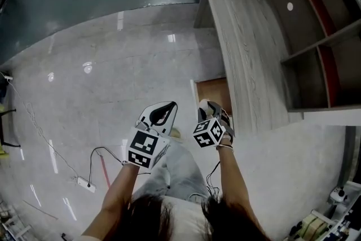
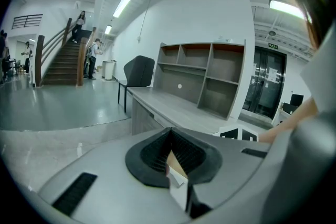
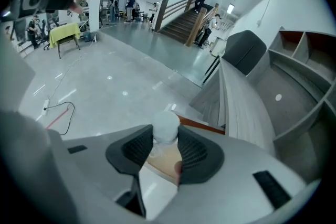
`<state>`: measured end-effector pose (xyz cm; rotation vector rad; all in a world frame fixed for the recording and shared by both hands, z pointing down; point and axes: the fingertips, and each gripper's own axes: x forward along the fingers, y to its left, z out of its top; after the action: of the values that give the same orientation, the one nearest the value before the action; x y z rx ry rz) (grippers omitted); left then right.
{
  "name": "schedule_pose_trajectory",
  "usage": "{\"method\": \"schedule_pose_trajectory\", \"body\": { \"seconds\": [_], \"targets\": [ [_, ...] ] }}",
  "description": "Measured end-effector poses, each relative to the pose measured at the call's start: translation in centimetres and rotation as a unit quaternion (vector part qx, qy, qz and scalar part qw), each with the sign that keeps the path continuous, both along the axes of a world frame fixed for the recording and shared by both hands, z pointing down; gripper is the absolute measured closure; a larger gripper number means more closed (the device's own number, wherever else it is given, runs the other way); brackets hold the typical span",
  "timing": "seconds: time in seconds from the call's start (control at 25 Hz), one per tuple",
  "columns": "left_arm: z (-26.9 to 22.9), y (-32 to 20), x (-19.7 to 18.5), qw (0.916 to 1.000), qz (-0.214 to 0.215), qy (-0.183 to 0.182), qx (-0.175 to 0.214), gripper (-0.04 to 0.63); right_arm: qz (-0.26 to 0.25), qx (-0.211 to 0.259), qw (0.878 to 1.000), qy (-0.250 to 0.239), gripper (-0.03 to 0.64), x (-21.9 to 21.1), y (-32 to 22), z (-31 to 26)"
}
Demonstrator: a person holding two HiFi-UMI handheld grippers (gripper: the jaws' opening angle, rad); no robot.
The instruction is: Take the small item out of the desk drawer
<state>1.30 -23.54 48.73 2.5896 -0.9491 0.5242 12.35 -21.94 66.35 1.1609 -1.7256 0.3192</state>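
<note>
A white power strip (image 1: 84, 183) and its cable lie on the shiny floor (image 1: 113, 65) off to the left. The left gripper (image 1: 161, 113) hangs above the floor with its jaws pressed together and nothing between them. Just beside it, the right gripper (image 1: 210, 111) points steeply down, its pads clamped on the small white round item (image 3: 165, 125), held above the open drawer (image 1: 214, 93) with its brown inside. The drawer juts from the long grey wooden desk (image 1: 248, 48), and a shelf unit (image 1: 324, 42) stands along the desk's right side.
</note>
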Motion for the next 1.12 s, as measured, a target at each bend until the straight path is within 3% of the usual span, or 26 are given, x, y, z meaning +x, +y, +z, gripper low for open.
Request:
{"method": "schedule_pose_trajectory", "body": {
  "seconds": [1.12],
  "targets": [
    [-5.7,7.0,-0.7,0.9990,0.013,0.015,0.039,0.580,0.098,0.103,0.988,-0.054,0.459,-0.3,5.7,-10.9]
  ]
}}
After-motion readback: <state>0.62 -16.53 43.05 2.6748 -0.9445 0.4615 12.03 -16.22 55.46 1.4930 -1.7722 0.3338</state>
